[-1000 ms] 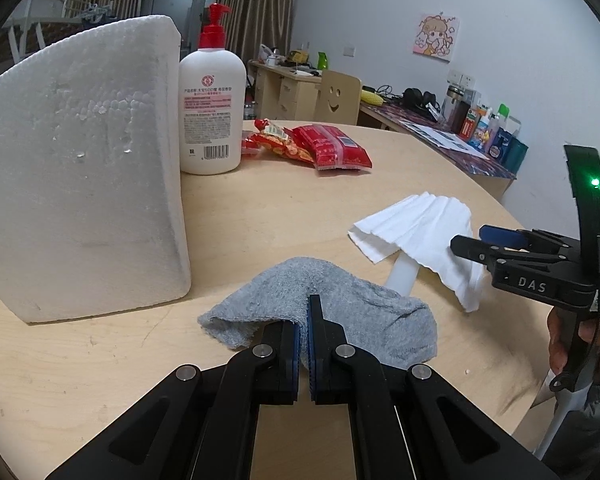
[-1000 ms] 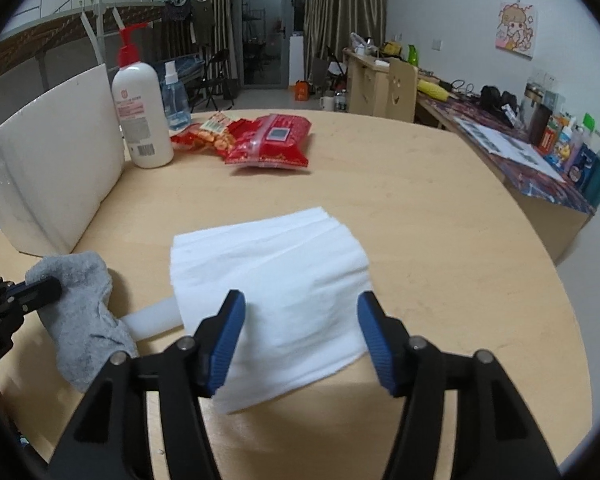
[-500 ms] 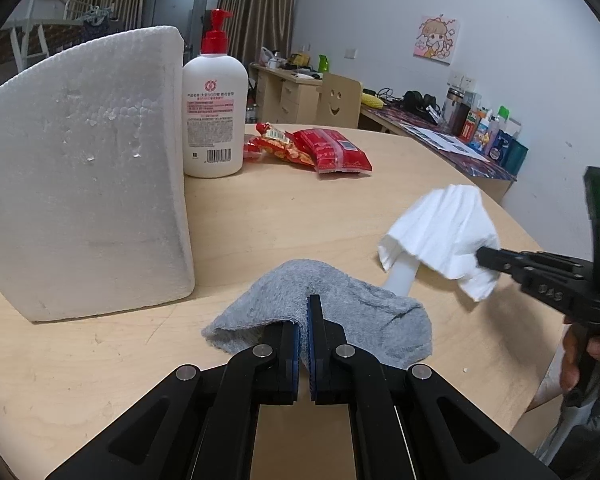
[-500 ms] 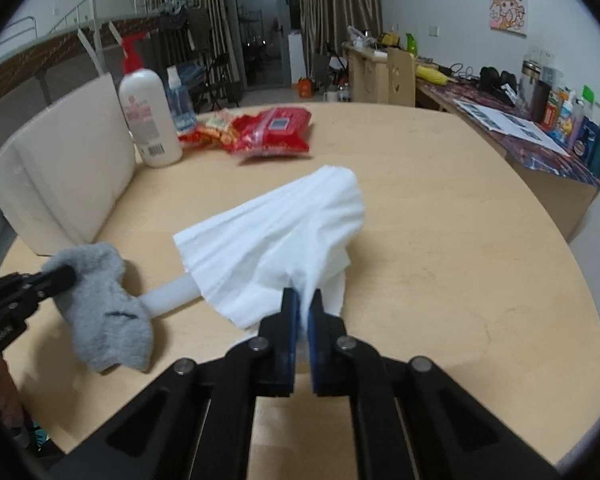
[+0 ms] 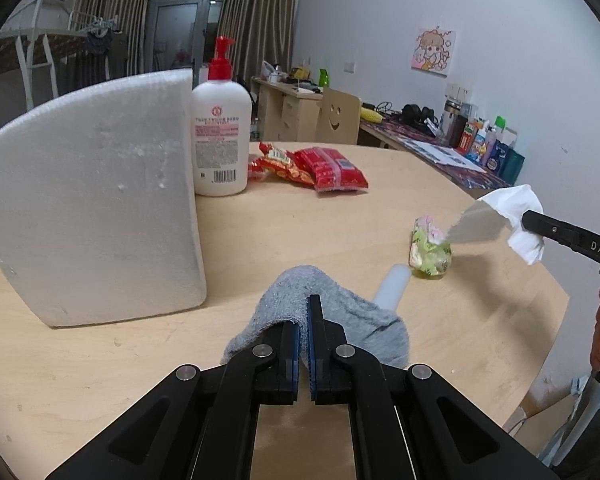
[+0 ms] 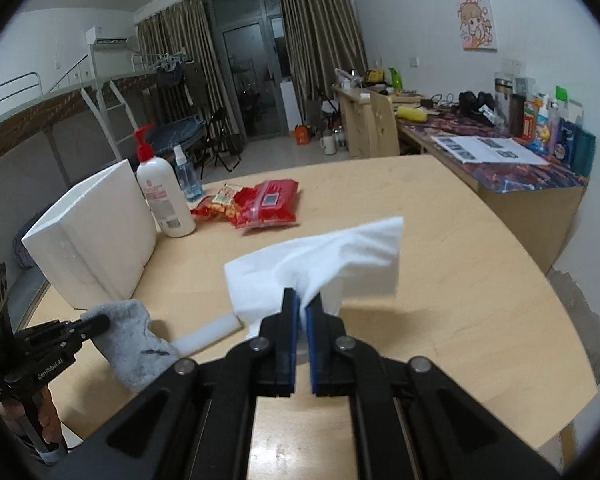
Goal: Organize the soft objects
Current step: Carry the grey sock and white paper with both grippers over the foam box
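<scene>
Grey towel [image 5: 340, 312] lies bunched on the desk [image 5: 260, 236], pinched by our left claw [image 5: 307, 320]. Our right claw [image 6: 303, 308] is clamped on the white tissue [image 6: 340, 256], held clear of the desk. We judge the pickup done; next comes choosing a place to set each down.

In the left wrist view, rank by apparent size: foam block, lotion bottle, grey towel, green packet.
1. Foam block, clearly largest.
2. Lotion bottle and grey towel: similar; the towel lies nearer the camera and the claw hides part of it, so I won't rank them.
3. Green packet, smallest.
</scene>
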